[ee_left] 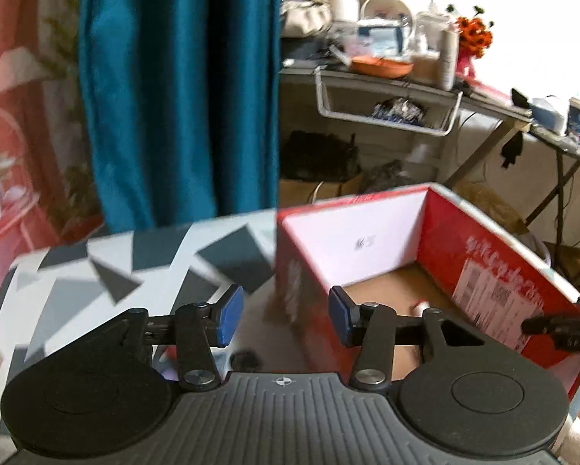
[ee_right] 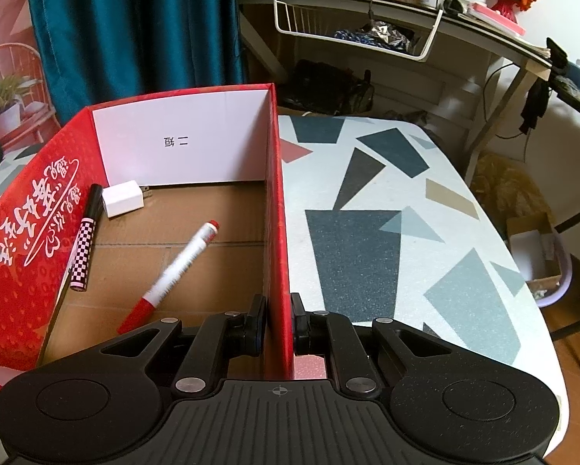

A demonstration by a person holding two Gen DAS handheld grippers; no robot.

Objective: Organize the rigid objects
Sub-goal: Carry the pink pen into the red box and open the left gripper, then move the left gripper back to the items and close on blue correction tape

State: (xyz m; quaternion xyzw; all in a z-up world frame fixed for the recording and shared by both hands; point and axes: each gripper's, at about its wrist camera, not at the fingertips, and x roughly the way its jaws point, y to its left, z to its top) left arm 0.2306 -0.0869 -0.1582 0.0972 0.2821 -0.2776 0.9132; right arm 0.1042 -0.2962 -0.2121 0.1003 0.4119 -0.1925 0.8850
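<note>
Now R gripper (ee_right: 278,319) on red box (ee_right: 276,209) wall, L gripper (ee_left: 286,316) agape.

Glossy red printed cardboard box (ee_right: 38,209) with raw brown corrugated floor; smooth plastic marker (ee_right: 173,271); speckled, matt tabletop (ee_right: 367,240); ribbed matt black plastic gripper (ee_right: 278,323); sheeny teal cloth curtain (ee_right: 135,27).

an open red box (ee_right: 26,232) with a brown floor sits left of the right tool. inside, a red-and-white marker (ee_right: 173,267) lies slantwise just ahead-left of the fingers. further ahead, a checkered black pen (ee_right: 83,238) leans on the left wall beside a white charger (ee_right: 122,198).
</note>
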